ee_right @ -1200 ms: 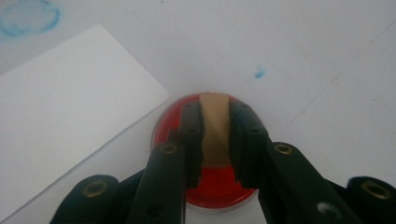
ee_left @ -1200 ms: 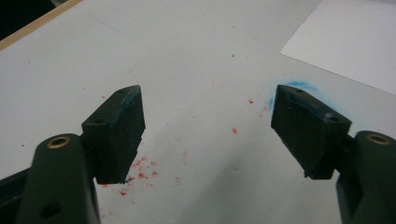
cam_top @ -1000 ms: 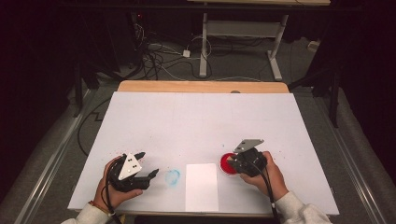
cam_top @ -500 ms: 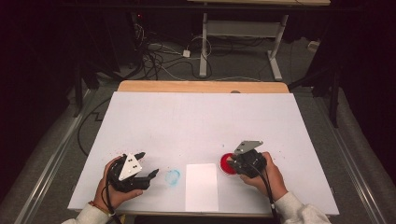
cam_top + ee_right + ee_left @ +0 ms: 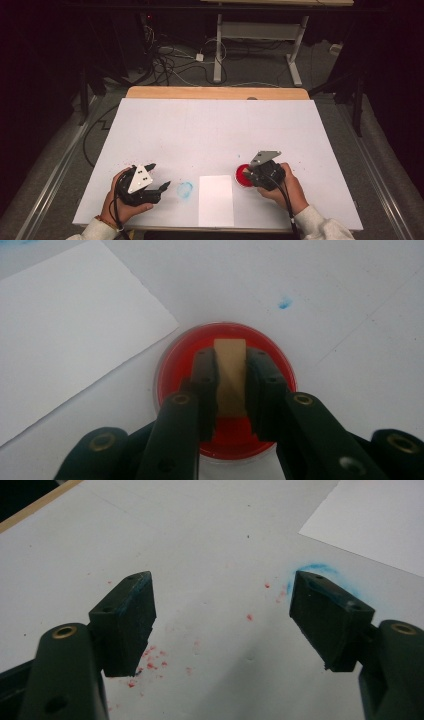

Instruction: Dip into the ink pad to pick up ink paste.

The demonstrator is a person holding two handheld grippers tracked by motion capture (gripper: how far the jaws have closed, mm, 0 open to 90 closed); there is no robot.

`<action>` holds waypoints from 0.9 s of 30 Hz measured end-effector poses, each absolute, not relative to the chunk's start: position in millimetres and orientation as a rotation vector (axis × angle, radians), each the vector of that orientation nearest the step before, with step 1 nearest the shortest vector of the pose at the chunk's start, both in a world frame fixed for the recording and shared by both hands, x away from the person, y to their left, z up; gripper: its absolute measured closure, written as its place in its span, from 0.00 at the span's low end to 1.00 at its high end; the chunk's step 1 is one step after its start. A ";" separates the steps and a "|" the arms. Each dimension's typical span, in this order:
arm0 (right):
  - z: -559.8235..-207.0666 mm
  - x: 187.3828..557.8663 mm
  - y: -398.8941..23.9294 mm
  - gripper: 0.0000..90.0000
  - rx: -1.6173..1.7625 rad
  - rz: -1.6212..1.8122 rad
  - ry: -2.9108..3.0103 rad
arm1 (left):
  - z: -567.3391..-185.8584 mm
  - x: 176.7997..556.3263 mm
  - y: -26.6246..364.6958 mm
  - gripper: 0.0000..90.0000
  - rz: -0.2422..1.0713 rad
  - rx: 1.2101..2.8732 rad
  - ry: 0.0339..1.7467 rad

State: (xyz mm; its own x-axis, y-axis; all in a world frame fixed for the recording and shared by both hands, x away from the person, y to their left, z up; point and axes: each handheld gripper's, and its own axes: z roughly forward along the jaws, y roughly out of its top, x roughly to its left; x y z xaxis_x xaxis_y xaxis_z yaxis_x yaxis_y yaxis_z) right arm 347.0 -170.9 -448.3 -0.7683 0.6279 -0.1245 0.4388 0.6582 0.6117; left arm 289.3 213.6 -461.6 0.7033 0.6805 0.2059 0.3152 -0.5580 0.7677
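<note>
A small tan block (image 5: 230,375) stood in a round dish of red paint (image 5: 225,395) on the table (image 5: 210,130), clenched between the right gripper's (image 5: 230,377) jaws beside a white sheet of paper (image 5: 216,200). Nothing had shifted over the last second, so the block was probably soaking up paint. The left gripper (image 5: 220,615) rested nearby, jaws wide apart and holding nothing.

Your left gripper (image 5: 222,625) holds its jaws wide apart over the white table (image 5: 200,540), above red specks (image 5: 150,662) and a blue smear (image 5: 312,569).

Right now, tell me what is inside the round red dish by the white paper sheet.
The round red dish holds red paint, and a tan wooden block, clamped in the right gripper, stands in it. The gripper covers the block's lower end.
</note>
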 end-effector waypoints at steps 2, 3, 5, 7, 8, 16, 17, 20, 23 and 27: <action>-448.3 348.0 -171.7 0.84 0.851 0.824 2.554 | -461.7 289.3 213.4 0.29 0.640 2.178 0.755; -447.8 347.9 -171.7 0.85 0.860 0.822 2.558 | -461.8 289.2 213.3 0.29 0.640 2.178 0.753; -446.5 349.0 -171.8 0.84 0.873 0.829 2.565 | -461.8 289.1 213.5 0.29 0.640 2.177 0.753; -444.7 349.4 -172.0 0.84 0.865 0.819 2.567 | -461.8 289.4 213.9 0.29 0.641 2.178 0.755; -443.0 348.7 -171.7 0.84 0.869 0.831 2.563 | -461.8 289.6 214.1 0.29 0.641 2.178 0.755; -411.6 338.4 -178.6 0.84 0.832 0.952 2.488 | -461.7 289.2 214.2 0.29 0.643 2.181 0.755; -403.8 334.5 -180.6 0.84 0.824 0.975 2.472 | -461.6 289.1 214.2 0.29 0.643 2.179 0.755; -395.9 330.5 -182.6 0.84 0.816 1.000 2.452 | -461.4 289.0 214.2 0.28 0.644 2.179 0.756; -392.1 329.0 -184.0 0.84 0.810 1.009 2.431 | -461.4 289.1 214.1 0.29 0.643 2.179 0.755; -388.4 327.2 -185.4 0.84 0.813 1.025 2.423 | -461.4 289.1 214.3 0.29 0.643 2.180 0.755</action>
State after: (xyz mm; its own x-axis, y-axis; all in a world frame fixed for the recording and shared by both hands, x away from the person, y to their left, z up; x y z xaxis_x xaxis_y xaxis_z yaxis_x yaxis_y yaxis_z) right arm 327.2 -185.4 -388.4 -0.7581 0.6408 -0.1210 0.3595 0.5654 0.7423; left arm 289.1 214.3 -461.4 0.7027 0.6799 0.2096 0.3152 -0.5616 0.7650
